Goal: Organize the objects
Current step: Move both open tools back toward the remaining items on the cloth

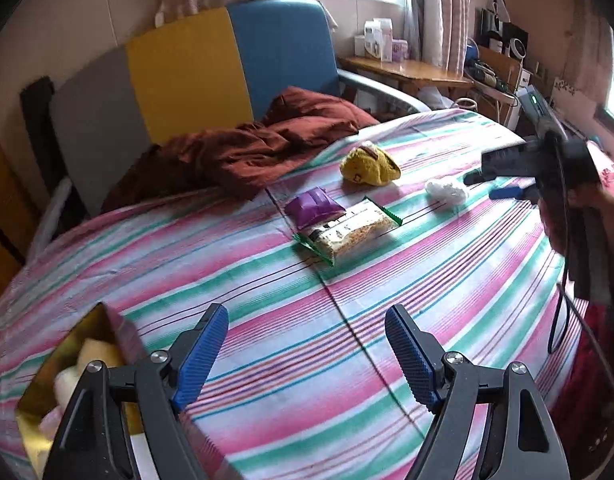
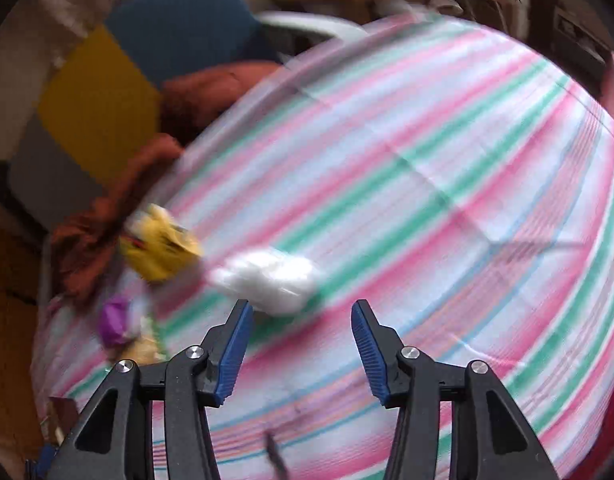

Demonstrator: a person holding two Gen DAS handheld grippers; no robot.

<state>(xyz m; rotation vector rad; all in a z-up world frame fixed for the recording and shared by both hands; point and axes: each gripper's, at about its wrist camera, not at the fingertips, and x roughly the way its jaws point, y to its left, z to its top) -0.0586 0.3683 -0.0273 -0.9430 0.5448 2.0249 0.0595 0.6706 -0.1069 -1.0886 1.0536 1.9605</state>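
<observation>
Left wrist view: the left gripper [image 1: 307, 354] is hovering spread and empty over the striped sheet [image 1: 267, 280], the gold box [image 1: 67, 364] beside it, likely the collecting place; the snack packets [image 1: 339, 228] are lying well ahead.

Right wrist view: the right gripper [image 2: 302, 348] is aiming parted, empty fingers [image 2: 237, 354] at the white wad [image 2: 267, 276], seemingly the next pick.

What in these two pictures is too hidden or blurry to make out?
- Gold box, left wrist view: contents half hidden behind the left gripper and cut off by the edge.
- Snack packet, left wrist view: print too small to read.
- Purple pack and yellow toy, right wrist view: smeared by motion blur.
- White wad, right wrist view: blurred; material unclear.
</observation>
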